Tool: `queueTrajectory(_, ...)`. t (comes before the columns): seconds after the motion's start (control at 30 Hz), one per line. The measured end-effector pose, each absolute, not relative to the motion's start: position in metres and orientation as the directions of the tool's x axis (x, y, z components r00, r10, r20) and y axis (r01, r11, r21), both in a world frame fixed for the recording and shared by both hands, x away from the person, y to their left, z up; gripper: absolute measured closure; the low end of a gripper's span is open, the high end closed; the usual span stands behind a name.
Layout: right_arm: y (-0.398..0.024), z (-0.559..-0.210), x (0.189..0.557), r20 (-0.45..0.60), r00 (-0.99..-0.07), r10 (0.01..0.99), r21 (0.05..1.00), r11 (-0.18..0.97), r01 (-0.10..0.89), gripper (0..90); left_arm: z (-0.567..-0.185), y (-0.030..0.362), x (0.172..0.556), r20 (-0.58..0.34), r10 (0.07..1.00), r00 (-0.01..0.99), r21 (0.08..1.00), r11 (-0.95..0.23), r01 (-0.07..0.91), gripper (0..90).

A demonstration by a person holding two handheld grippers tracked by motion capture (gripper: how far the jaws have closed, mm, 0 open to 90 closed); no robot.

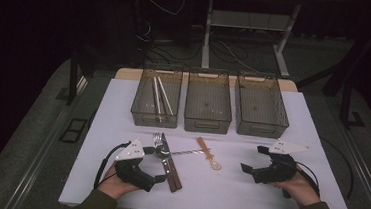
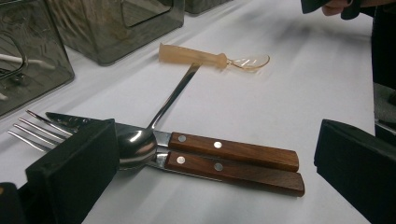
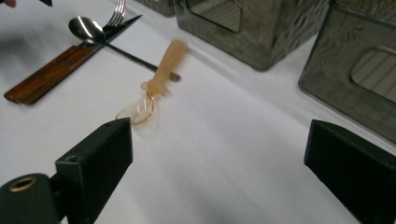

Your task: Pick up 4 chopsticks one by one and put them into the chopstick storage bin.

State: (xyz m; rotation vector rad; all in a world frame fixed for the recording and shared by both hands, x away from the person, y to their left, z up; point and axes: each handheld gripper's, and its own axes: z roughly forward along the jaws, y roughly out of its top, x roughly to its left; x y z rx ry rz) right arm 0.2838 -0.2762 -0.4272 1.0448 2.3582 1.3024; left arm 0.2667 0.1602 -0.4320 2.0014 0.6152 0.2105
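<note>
Left gripper sits jaws apart, nothing between them, low over the white table cover, just short of the wooden-handled cutlery. In my left gripper view the two black jaws frame that pile: knife and fork lying side by side, brown riveted handles touching, tines and blade tip pointing away toward the bins.

Taking the knife as my reference: steel spoon has its bowl resting on the knife and fork right at the handle ends, its stem running off diagonally past them. The stem's far end goes under the amber plastic spoon, which lies beyond the knife, clear bowl pointing away from it. From the high view the amber spoon is on the knife's right, near but not touching it.

Right gripper also jaws wide, empty, well to the right of the knife, with the amber spoon between the two. My right gripper view looks along the jaws at that spoon's bowl, slightly blurred.

Three smoky translucent bins stand in a row behind the knife. Left bin holds two pale sticks. Middle bin and right bin look bare inside.
</note>
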Motion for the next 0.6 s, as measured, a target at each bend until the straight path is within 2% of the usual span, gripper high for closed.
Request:
queueTrajectory(0.37,-0.291,-0.437,0.268,0.111,-0.698,0.708,0.795,0.357,0.489,8.0,-0.432,0.159,0.269,-0.102,0.511,0.854,0.860,-0.386,0.334,0.3)
queueTrajectory(0.6,-0.290,-0.439,0.266,0.110,-0.702,0.703,0.791,0.366,0.490,8.0,-0.428,0.161,0.272,-0.093,0.516,0.851,0.854,-0.398,0.334,5.4)
